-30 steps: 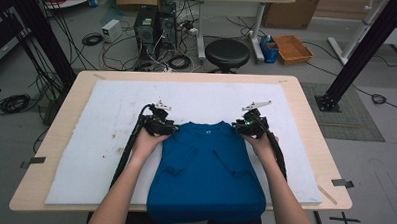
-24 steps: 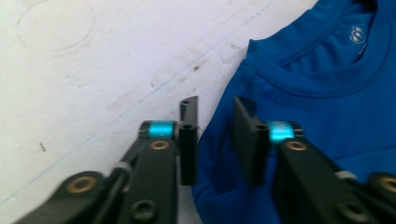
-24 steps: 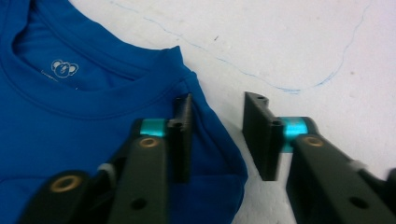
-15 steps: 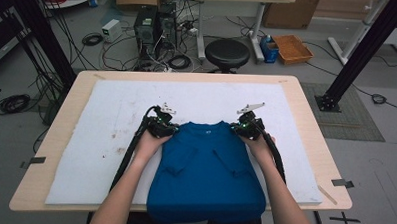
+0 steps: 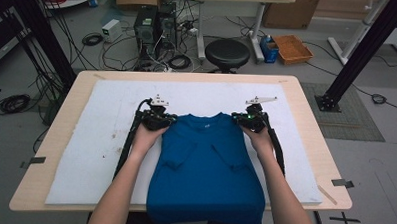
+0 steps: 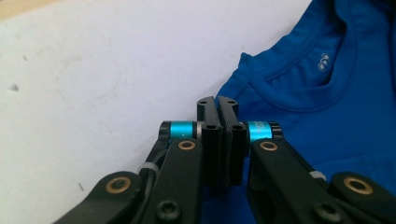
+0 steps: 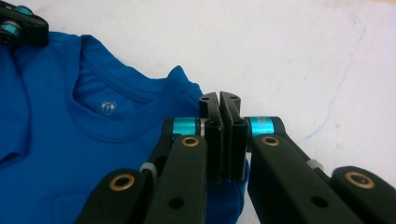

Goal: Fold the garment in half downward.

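I had the left gripper [image 5: 162, 119] and right gripper [image 5: 245, 119] each pinched on a shoulder of the folded blue cotton T-shirt [image 5: 207, 172], having just closed; I judged lifting together came next.

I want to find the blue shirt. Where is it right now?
In the high view, the blue shirt lies on the white sheet at the table's near middle, its bottom hanging over the front edge, between the left gripper and right gripper.
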{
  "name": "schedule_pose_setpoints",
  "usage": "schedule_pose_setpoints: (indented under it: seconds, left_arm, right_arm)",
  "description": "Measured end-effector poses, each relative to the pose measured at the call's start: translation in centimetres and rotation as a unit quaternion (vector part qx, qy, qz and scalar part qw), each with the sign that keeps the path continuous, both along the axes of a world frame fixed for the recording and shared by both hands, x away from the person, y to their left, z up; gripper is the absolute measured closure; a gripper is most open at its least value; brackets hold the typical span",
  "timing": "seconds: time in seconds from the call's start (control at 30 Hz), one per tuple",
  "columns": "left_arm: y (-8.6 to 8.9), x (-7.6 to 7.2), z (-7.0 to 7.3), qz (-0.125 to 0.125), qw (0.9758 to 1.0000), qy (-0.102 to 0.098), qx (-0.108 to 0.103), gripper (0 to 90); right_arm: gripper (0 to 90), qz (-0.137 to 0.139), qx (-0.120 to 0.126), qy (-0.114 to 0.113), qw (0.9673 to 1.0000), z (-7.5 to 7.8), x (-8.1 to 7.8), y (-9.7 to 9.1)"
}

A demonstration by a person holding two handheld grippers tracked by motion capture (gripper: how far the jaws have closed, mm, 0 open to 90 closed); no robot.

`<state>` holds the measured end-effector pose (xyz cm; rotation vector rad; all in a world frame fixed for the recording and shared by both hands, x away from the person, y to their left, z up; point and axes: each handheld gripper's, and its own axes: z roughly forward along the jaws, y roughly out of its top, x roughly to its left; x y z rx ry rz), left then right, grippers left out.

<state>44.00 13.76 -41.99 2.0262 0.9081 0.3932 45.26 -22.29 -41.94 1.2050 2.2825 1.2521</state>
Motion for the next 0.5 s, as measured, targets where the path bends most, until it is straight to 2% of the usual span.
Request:
schedule_pose_setpoints:
  seconds: [0.17,0.2,0.23,0.27,0.33,0.37,0.5]
  left_arm:
    - [0.4,-1.4,1.6,-0.02,0.9995,-0.023,-0.009,88.0]
    - [0.4,-1.9,1.8,-0.024,0.9993,-0.029,-0.006,88.0]
    - [0.4,-2.3,2.1,-0.029,0.9989,-0.035,-0.006,88.0]
    - [0.5,-2.9,2.2,-0.035,0.9985,-0.04,-0.009,87.9]
    - [0.5,-3.9,2.5,-0.046,0.9977,-0.05,-0.001,88.0]
    - [0.6,-4.5,2.6,-0.051,0.997,-0.058,-0.002,88.0]
    - [0.8,-6.6,2.7,-0.065,0.9958,-0.064,-0.003,88.0]
  right_arm:
    - [88.9,0.01,0.001,-0.023,0.9997,1.2,-1.2,-0.4]
    - [88.9,0.014,0.01,-0.034,0.9993,1.7,-2.2,-0.7]
    - [88.9,0.014,0.01,-0.034,0.9993,1.7,-2.2,-0.7]
    - [88.9,0.015,0.01,-0.04,0.999,2.0,-2.7,-0.8]
    - [88.8,0.02,0.012,-0.054,0.9983,2.5,-3.8,-1.1]
    - [88.8,0.025,0.01,-0.061,0.9978,2.7,-4.3,-1.2]
    - [88.8,0.047,-0.006,-0.08,0.9957,3.1,-6.9,-1.0]
